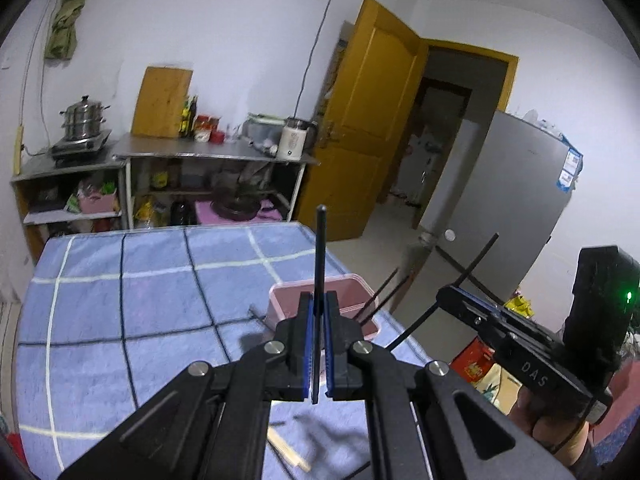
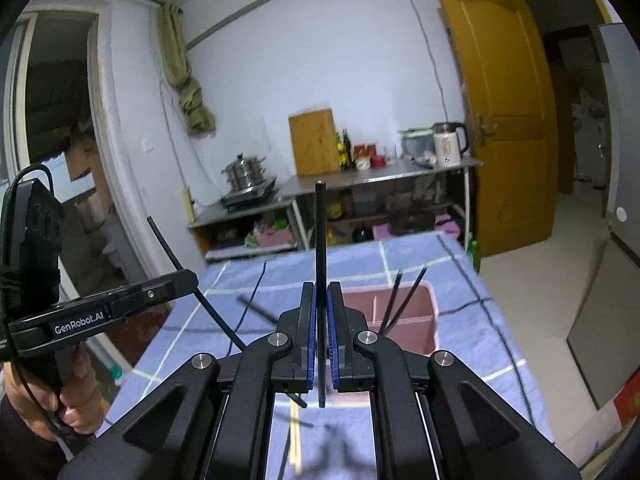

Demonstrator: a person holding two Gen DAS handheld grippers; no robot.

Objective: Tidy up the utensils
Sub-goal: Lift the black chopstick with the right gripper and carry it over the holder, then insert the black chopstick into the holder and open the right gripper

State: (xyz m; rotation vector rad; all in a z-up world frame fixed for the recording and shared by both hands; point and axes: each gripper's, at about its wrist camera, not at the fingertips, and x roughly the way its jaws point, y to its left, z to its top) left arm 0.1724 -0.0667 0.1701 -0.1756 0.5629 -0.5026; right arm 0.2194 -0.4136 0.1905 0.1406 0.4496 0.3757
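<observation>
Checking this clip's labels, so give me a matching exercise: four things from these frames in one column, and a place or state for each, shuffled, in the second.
Things:
1. left gripper
2. pink container
3. pale wooden chopsticks
4. stainless steamer pot

Places or states:
A. lying flat on the blue checked cloth, near the camera
B. on the cooktop at the back wall
C. shut on one black chopstick, standing upright
D. on the table, two black chopsticks leaning in it

Pairs: 1-C, 2-D, 3-A, 4-B
</observation>
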